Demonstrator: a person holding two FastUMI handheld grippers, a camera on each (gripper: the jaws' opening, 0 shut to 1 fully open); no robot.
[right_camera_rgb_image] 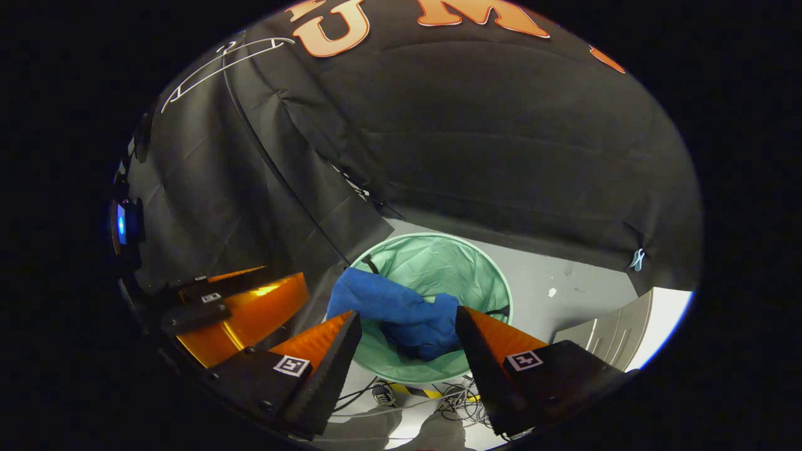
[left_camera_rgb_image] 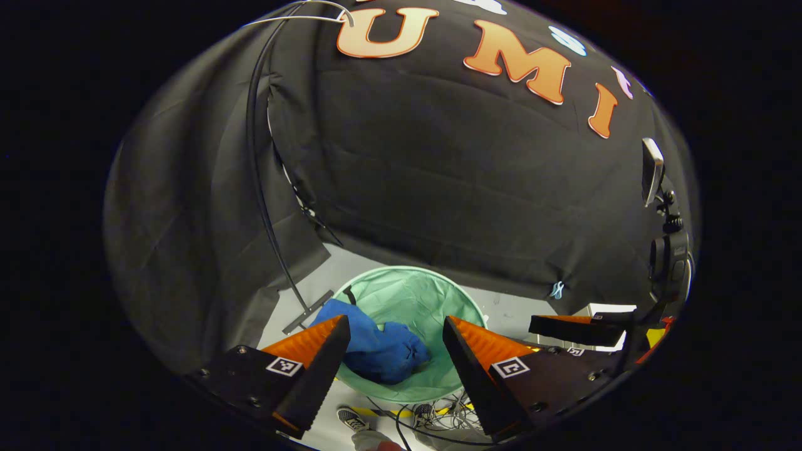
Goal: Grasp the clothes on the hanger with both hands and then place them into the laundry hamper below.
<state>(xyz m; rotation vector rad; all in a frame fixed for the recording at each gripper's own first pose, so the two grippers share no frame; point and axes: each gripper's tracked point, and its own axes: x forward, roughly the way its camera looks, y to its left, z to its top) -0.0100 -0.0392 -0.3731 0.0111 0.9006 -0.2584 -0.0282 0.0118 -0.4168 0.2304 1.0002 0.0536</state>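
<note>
A blue garment (left_camera_rgb_image: 376, 347) lies crumpled in the pale green laundry hamper (left_camera_rgb_image: 413, 294), draped over its left rim. My left gripper (left_camera_rgb_image: 395, 347) hangs above the hamper, open, with nothing between its fingers. In the right gripper view the same blue garment (right_camera_rgb_image: 404, 316) lies in the hamper (right_camera_rgb_image: 438, 263), and my right gripper (right_camera_rgb_image: 407, 341) is open and empty above it. A bare white wire hanger (left_camera_rgb_image: 313, 15) hangs at the top left; it is the same hanger (right_camera_rgb_image: 225, 56) at the upper left of the right gripper view. The right gripper (left_camera_rgb_image: 583, 329) reaches in at the right of the left gripper view. The left gripper (right_camera_rgb_image: 232, 307) sits at the left of the right gripper view.
The hamper stands on a grey floor (right_camera_rgb_image: 564, 275) against the black cloth wall. Loose cables (left_camera_rgb_image: 438, 410) and a person's shoes (left_camera_rgb_image: 351, 418) lie below the hamper. A black cable (left_camera_rgb_image: 257, 188) runs down the wall. A mounted device (left_camera_rgb_image: 651, 169) sits at right.
</note>
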